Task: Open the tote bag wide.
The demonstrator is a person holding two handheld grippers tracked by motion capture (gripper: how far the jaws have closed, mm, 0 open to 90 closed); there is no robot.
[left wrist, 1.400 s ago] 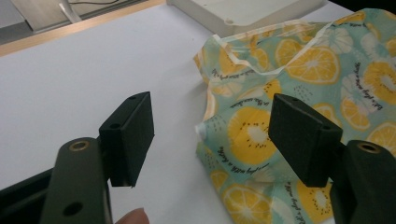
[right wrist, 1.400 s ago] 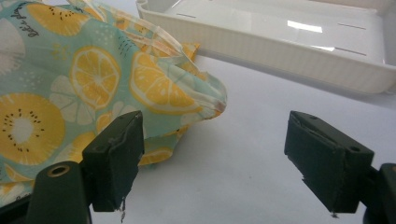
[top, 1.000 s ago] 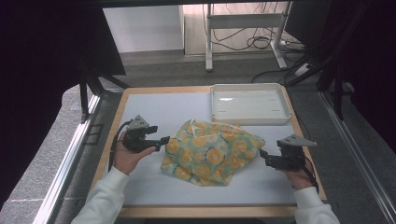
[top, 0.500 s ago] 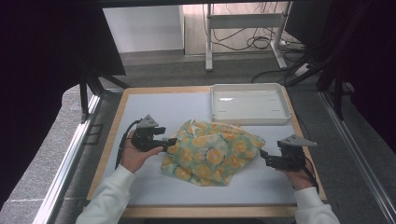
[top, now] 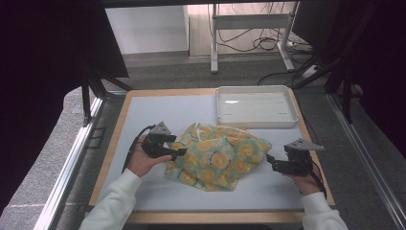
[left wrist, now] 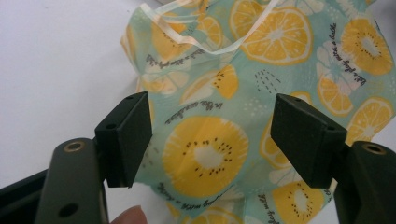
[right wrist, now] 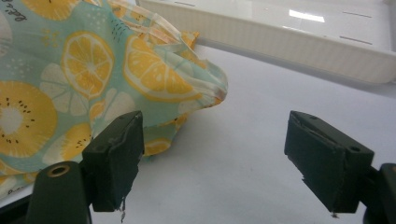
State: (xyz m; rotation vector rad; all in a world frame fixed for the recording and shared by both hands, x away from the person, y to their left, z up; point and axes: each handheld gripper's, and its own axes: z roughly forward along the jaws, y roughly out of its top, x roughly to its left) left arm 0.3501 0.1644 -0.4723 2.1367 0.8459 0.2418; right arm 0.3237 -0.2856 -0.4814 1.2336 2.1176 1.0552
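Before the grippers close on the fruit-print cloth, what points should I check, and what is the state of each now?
1. Left gripper open: ok, its jaws stand wide apart.
2. Cloth between the left jaws: ok, the fabric lies in the gap, left gripper view.
3. Right gripper open: ok.
4. Cloth between the right jaws: not ok, only its edge is at one jaw; the gap shows bare table.
5. White tray apart from the cloth: cannot tell, the edges lie close.

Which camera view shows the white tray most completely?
The high view: the whole white tray lies behind the fruit-print cloth, rim and floor visible. The right gripper view shows one long side wall and part of its floor.
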